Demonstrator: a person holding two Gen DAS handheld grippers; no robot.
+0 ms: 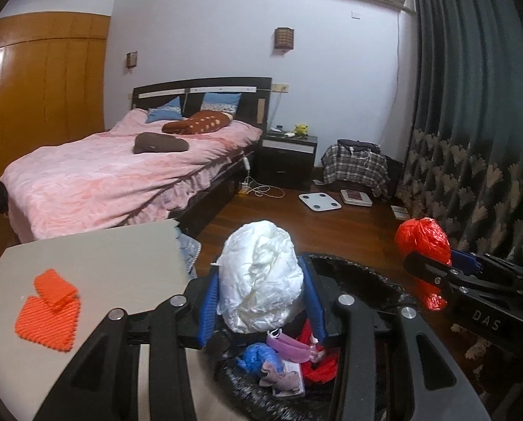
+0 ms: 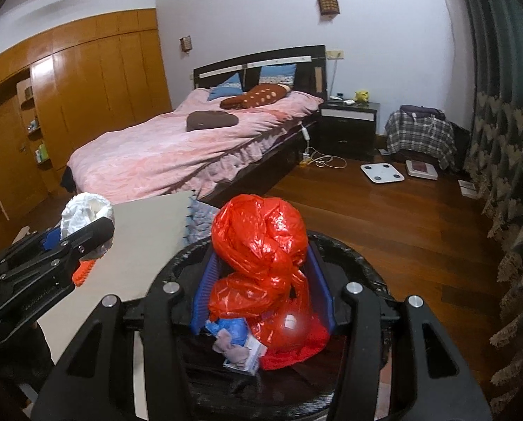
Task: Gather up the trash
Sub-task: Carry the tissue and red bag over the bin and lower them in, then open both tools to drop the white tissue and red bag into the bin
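Room: a bedroom with a wooden wardrobe (image 2: 86,80) along the far left wall and a dark patterned curtain (image 1: 472,140) on the right.
Bed: the bed (image 1: 121,172) stands far left under a pink cover, with blue pillows at the headboard and two brown cushions lying on top.
Floor: the wooden floor (image 2: 384,217) carries a white scale (image 2: 382,172) near a chair draped in plaid cloth (image 2: 419,137), and a dark nightstand (image 1: 288,158) stands beside the bed.
Tabletop: the pale tabletop (image 1: 103,266) sits near left, just beside the bin, with two orange knitted pieces (image 1: 51,308) lying on it, one overlapping the other.
Trash bin: the bin with a black liner (image 1: 359,277) stands near, below both claws; inside lie a blue wad, a pink strip, red plastic and a small printed packet.
Left claw: the left claw (image 1: 261,294) holds a crumpled white bag (image 1: 261,277) between its blue pads, pressed on both sides, hanging above the open bin.
Right claw: the right claw (image 2: 261,277) holds a knotted red bag (image 2: 261,245) between its blue pads, over the bin, its lower end touching the red plastic already inside.
Relation: in the left wrist view the right claw with its red load shows to the right of the bin; in the right wrist view the left claw with its white load shows to the left, over the tabletop edge.
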